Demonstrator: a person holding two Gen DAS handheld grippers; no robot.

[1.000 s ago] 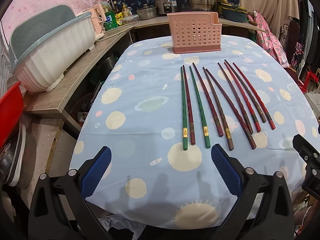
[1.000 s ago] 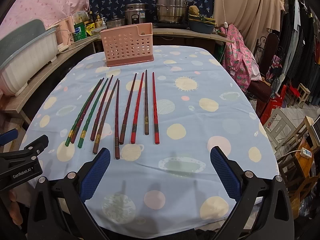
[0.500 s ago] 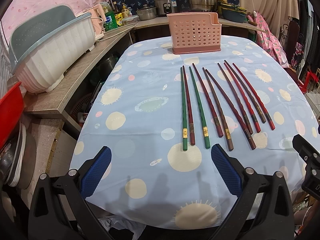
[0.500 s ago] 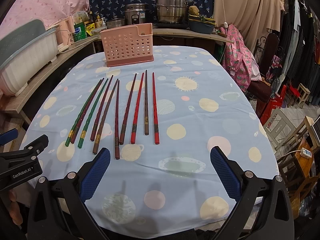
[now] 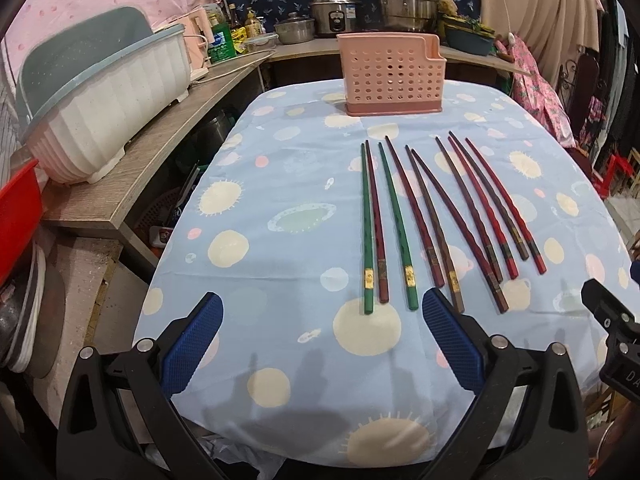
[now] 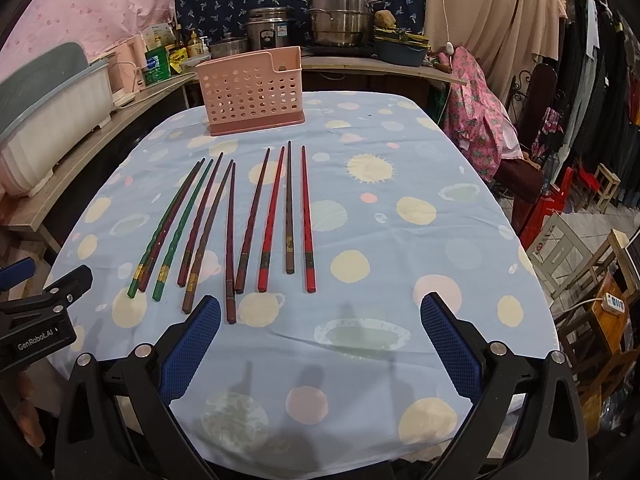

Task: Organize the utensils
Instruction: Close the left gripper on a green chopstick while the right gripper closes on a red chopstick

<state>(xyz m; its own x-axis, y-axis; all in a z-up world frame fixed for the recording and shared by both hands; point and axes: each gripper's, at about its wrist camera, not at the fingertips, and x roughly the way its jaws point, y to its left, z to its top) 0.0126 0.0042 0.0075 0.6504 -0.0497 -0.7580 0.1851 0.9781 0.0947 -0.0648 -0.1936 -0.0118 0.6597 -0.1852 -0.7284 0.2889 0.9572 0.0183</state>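
Several chopsticks [image 5: 436, 216] [image 6: 240, 224], green, dark red and brown, lie side by side on the blue patterned tablecloth [image 5: 280, 240] [image 6: 400, 240], tips pointing away from me. Behind them stands an upright pink perforated utensil basket [image 5: 394, 76] [image 6: 254, 92]. My left gripper [image 5: 320, 346] is open near the table's front edge, just short of the green chopsticks' thick ends. My right gripper [image 6: 318, 346] is open too, its left fingertip beside the near end of a dark red chopstick. Neither holds anything.
A wooden shelf [image 5: 160, 148] runs along the table's left side with a white and grey dish rack [image 5: 104, 96]. Pots [image 6: 340, 20] and bottles line the back counter. Chairs and stools [image 6: 580, 240] stand to the right of the table.
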